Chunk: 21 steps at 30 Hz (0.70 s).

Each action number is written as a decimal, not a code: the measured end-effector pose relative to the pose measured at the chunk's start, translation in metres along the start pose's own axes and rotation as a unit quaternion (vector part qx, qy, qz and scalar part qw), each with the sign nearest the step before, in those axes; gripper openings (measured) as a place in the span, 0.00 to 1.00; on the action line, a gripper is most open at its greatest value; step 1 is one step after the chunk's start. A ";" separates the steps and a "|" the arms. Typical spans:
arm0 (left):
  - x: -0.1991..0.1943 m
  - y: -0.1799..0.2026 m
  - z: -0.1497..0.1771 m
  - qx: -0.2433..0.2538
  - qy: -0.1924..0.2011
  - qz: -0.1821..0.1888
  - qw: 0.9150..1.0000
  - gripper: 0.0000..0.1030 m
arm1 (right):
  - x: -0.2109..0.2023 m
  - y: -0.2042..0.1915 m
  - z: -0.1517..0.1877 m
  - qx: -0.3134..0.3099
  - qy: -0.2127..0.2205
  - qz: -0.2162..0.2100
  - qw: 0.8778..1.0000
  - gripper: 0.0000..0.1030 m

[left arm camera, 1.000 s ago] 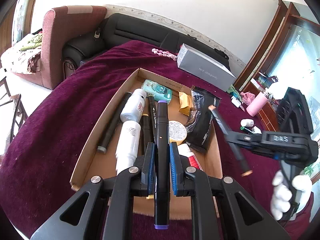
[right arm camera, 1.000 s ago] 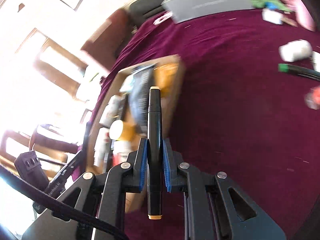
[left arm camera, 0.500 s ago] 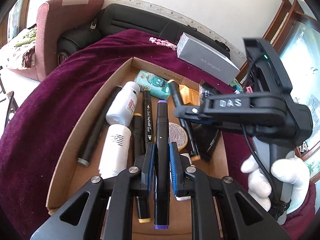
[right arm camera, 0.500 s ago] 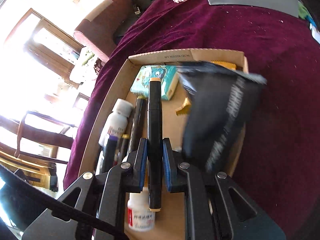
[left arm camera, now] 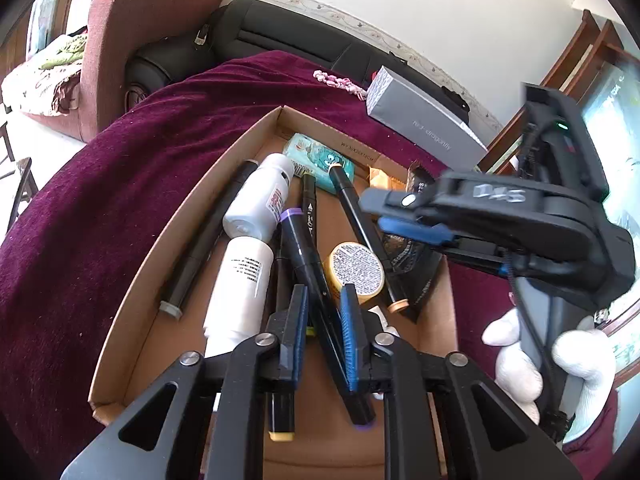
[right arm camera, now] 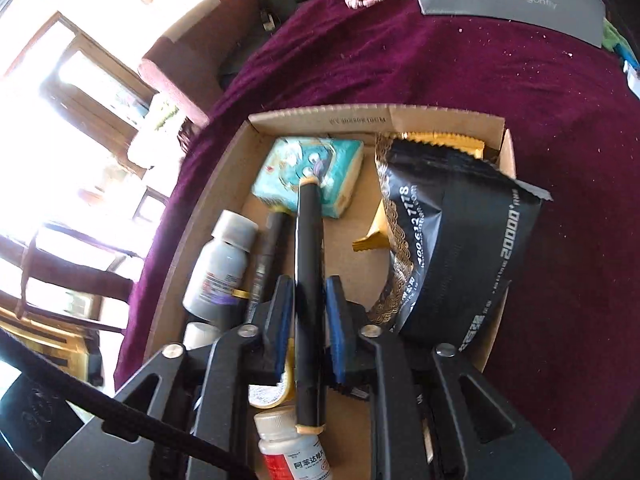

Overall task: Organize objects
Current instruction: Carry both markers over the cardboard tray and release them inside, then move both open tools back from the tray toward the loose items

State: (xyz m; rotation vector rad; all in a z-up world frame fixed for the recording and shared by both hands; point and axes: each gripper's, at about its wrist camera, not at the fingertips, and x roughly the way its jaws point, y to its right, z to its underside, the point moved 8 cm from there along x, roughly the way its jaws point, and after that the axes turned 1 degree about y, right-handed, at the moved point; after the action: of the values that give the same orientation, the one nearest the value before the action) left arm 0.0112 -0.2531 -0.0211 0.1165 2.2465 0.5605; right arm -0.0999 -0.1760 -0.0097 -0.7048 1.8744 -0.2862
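A shallow cardboard tray (left arm camera: 168, 236) on the maroon tablecloth holds markers, white bottles, a tissue pack and pouches. My left gripper (left arm camera: 323, 312) is open over the tray; a black marker with purple ends (left arm camera: 308, 268) lies tilted between its pads, loose. My right gripper (right arm camera: 307, 304) is open too; a black marker with tan ends (right arm camera: 308, 264) lies between its pads, its tip on the teal tissue pack (right arm camera: 316, 160). The right gripper also shows in the left wrist view (left arm camera: 404, 228), above the tan-ended marker (left arm camera: 360, 224).
White bottles (left arm camera: 260, 200) and a round yellow tin (left arm camera: 354, 268) lie in the tray, with a black pouch (right arm camera: 460, 248) and gold packet (right arm camera: 436, 142) on its right side. A grey box (left arm camera: 424, 132) and pink beads (left arm camera: 340, 82) lie beyond. A sofa stands behind.
Both grippers have opened. The purple-ended marker now lies tilted and loose in the tray, and the tan-ended marker has come down into the tray beside the tin.
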 end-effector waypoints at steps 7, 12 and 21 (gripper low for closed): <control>-0.026 0.004 -0.004 0.008 0.030 -0.004 1.000 0.49 | -0.067 -0.014 0.006 -0.019 0.077 -0.035 0.996 0.51; -0.043 0.026 -0.006 0.023 0.055 0.022 0.998 0.54 | -0.113 -0.001 0.023 -0.004 0.127 -0.049 0.991 0.58; -0.045 0.119 0.011 0.118 0.053 0.065 0.989 0.60 | -0.176 0.048 0.046 0.038 0.184 -0.035 0.982 0.67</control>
State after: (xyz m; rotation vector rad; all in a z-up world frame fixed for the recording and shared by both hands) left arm 0.0385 -0.1542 0.0542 0.3640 2.4147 0.3740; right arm -0.0284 -0.0283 0.0821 -0.7026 2.1758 -0.5619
